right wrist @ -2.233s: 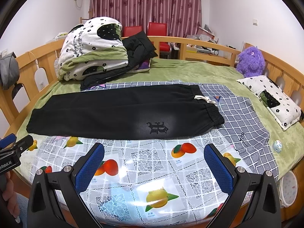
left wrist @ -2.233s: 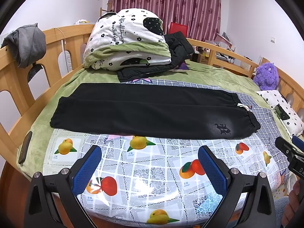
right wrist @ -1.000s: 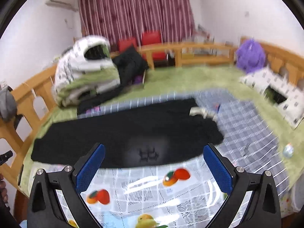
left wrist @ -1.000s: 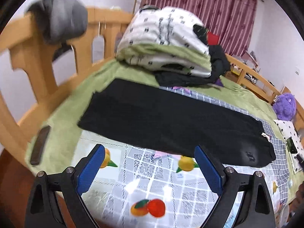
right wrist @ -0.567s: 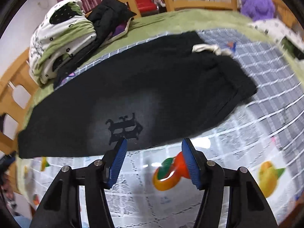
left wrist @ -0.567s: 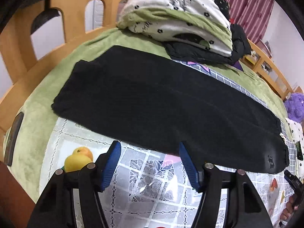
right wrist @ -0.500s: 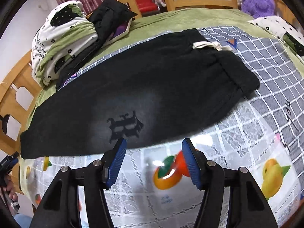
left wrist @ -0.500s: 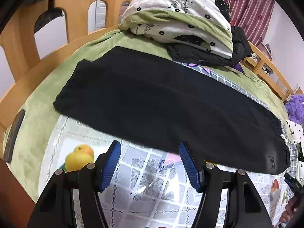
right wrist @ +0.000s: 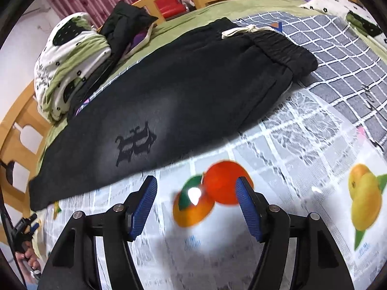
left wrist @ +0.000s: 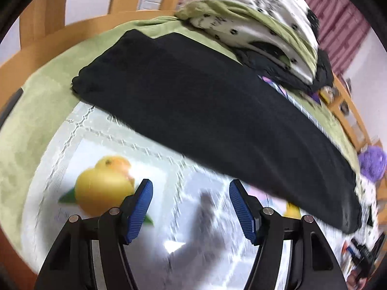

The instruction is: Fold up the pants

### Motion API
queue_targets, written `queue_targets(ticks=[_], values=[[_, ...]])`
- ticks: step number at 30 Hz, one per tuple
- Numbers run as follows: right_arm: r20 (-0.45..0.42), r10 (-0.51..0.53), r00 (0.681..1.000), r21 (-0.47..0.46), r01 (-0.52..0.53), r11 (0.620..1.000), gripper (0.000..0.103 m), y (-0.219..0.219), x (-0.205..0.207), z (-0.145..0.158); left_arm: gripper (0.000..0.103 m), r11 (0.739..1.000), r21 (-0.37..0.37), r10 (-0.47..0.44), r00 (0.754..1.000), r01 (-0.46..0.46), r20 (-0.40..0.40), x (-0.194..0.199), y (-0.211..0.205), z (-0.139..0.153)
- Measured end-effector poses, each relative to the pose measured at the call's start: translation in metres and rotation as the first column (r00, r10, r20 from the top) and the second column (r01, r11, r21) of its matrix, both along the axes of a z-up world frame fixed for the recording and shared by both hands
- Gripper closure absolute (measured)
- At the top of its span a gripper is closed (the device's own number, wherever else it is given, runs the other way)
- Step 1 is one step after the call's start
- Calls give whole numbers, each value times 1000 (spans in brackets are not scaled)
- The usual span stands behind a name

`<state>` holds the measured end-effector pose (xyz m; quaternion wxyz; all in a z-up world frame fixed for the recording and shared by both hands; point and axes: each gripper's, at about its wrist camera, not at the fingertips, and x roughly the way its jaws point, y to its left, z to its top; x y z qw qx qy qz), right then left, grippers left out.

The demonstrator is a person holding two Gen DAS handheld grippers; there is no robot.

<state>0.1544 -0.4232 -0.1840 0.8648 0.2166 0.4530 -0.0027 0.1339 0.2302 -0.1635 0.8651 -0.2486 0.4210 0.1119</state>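
Now approach step | black pants (right wrist: pixel 183 91) flat along bed, just beyond your jaws | left gripper (left wrist: pixel 191 207) and right gripper (right wrist: pixel 197 205) both spread, empty | next, probably pinch near hem; blurred.

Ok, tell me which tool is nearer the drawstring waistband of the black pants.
Right. The right tool hovers off the near edge close to the waistband; the left tool is nearer the cuffs, waistband far right.
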Motion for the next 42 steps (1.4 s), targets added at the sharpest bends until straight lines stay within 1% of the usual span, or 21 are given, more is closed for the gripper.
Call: queue_targets(ticks=[3,5,9,10,11,12,13,14,15,16,18,20,22,25,28,30,31,33,36,38,42], values=[[-3,-25,1000,38,25,999,36,-2,16,-6,39,999,-43,34,999,-33,16,15,15,-10],[3,-41,999,52,40,998,35,-1,27,-10,39,998,-54,47,998,-45,35,27,22,-12],[21,-62,998,47,61,997,35,0,47,-10,41,995,-80,70,996,-66,47,50,30,-17],[23,-66,998,49,65,997,38,1,53,-11,43,994,-83,77,996,-73,45,54,30,-18],[23,-68,997,48,67,997,45,1,55,-11,56,993,-81,89,995,-85,42,58,31,-18],[25,-70,997,42,69,997,72,2,59,-10,69,993,-67,101,994,-99,31,61,31,-18],[18,-57,998,43,56,997,80,4,64,-10,85,992,-53,115,993,-114,15,63,32,-18],[5,-48,999,47,48,998,83,4,68,-10,88,991,-72,117,993,-116,15,62,36,-18],[11,-58,998,51,58,997,87,3,67,-7,91,989,-95,119,993,-116,24,61,38,-15],[30,-64,998,68,62,996,87,2,67,1,93,988,-109,116,992,-111,43,59,40,-9],[66,-53,996,84,47,995,88,-1,67,17,93,991,-101,95,991,-85,97,57,41,10],[118,-28,993,86,18,996,88,0,70,40,93,996,-62,67,987,-58,145,62,36,34],[150,-3,989,60,-6,998,89,3,80,61,93,999,-30,42,982,-37,182,71,32,54],[187,32,982,29,-38,999,89,8,103,86,93,1000,12,13,976,-16,218,94,28,78],[211,49,976,3,-51,999,90,11,123,102,93,998,68,-8,971,-9,239,117,21,94],[227,63,972,-18,-60,998,90,12,138,111,95,993,116,-12,968,-17,250,137,17,101],[231,68,971,-26,-64,998,90,13,150,114,95,991,133,-20,967,-15,254,148,16,103],[232,77,970,-29,-72,997,90,12,168,115,95,992,128,-28,965,-6,262,168,15,104],[228,93,969,-56,-82,995,90,13,202,112,95,988,155,-45,969,7,243,206,11,95],[220,97,971,-85,-80,993,90,19,232,107,95,982,189,-59,969,13,238,230,6,89],[191,70,979,-85,-55,995,90,23,279,86,95,969,246,-57,971,-1,232,267,2,78]])
